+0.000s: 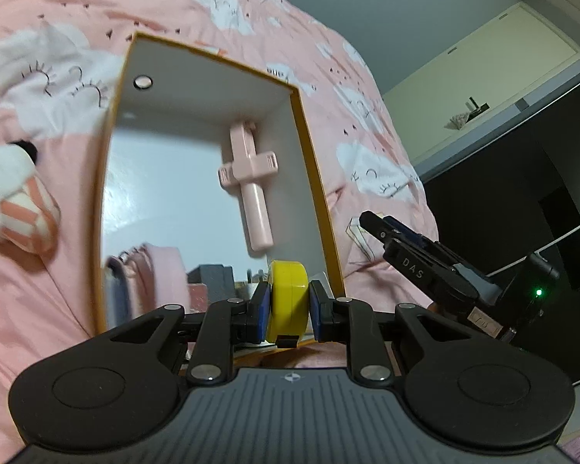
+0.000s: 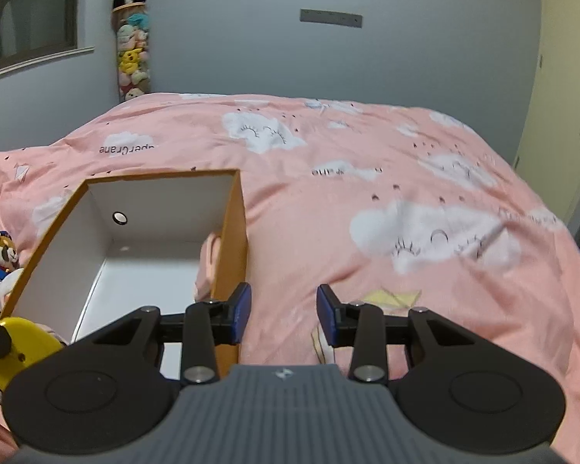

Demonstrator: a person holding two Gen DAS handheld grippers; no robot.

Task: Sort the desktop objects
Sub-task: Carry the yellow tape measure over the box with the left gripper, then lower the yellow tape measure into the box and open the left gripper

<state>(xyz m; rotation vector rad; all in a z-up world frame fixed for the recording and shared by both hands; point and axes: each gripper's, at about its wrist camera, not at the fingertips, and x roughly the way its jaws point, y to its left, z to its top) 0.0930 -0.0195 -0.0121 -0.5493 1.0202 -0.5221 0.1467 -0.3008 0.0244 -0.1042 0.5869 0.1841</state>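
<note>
Left wrist view: the left gripper [image 1: 289, 309] pinches a yellow tape measure [image 1: 287, 301] between its blue pads [image 1: 261, 311], holding it over the near edge of an open box [image 1: 313, 162] with orange outer walls and a white inside. A pink cross-shaped tool [image 1: 251, 181] lies on the box floor, farther in than the tape measure and apart from it. The box sits on a pink bedspread [image 1: 197, 4] printed with white clouds, and a plush toy [image 1: 15, 201] lies beside the box's left wall. The right gripper [image 2: 284, 315] (empty, fingers spread) hovers over the bedspread just outside the box's right wall, which stands between it and the pink tool.
</note>
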